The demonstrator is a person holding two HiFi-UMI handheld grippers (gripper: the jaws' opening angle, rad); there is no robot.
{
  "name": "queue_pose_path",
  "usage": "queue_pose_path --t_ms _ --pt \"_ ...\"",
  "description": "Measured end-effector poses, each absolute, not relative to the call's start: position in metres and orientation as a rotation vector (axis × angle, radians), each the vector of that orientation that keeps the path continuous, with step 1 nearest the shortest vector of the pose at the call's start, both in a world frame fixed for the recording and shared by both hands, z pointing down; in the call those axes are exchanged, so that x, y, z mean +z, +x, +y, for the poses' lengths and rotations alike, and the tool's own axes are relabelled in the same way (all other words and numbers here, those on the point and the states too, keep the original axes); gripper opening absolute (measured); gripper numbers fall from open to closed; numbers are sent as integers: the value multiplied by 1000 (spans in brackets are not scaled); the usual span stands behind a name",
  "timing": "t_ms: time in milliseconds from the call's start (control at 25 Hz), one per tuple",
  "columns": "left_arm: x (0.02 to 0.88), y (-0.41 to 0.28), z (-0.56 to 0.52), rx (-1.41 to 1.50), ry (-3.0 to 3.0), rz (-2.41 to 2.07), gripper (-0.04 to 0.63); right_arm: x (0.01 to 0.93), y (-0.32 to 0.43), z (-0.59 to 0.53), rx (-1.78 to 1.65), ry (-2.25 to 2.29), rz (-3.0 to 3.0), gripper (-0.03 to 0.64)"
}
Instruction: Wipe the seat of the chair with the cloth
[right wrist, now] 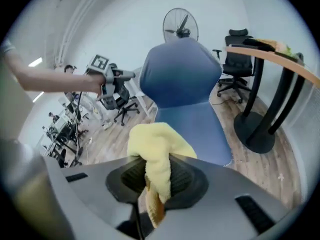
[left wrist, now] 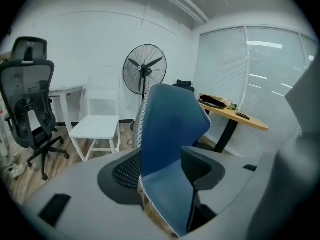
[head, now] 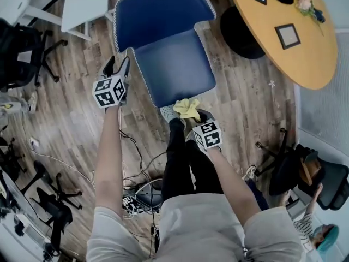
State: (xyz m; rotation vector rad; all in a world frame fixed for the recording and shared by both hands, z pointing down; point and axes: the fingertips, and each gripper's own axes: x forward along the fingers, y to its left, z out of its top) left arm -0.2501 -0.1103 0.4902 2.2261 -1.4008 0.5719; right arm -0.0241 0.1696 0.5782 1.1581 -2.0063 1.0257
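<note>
The blue chair stands ahead of me, its seat (head: 175, 65) bare and its back (head: 159, 11) at the far side. A crumpled yellow cloth (head: 187, 108) hangs just off the seat's near edge, with my right gripper (head: 192, 115) shut on it. In the right gripper view the cloth (right wrist: 156, 146) bulges up from between the pads, above the seat (right wrist: 192, 129). My left gripper (head: 118, 66) is beside the chair's left edge, open and holding nothing. In the left gripper view the chair's white-trimmed edge (left wrist: 165, 149) shows through the wide gap, and neither pad touches it.
A round wooden table (head: 305, 53) with picture frames and a black base (head: 240, 31) stands to the right. A white chair (head: 82, 4) and black office chairs (head: 22, 53) are at left. Cables (head: 136, 162) trail on the wooden floor. A person (head: 322, 236) sits at bottom right.
</note>
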Motion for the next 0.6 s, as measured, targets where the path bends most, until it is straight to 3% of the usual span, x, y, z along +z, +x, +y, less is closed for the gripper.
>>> queue_pose_path --t_ms 600 --pt "364 -143 148 447 2228 -1261 259 402 45 209 1092 1586 -2170 78"
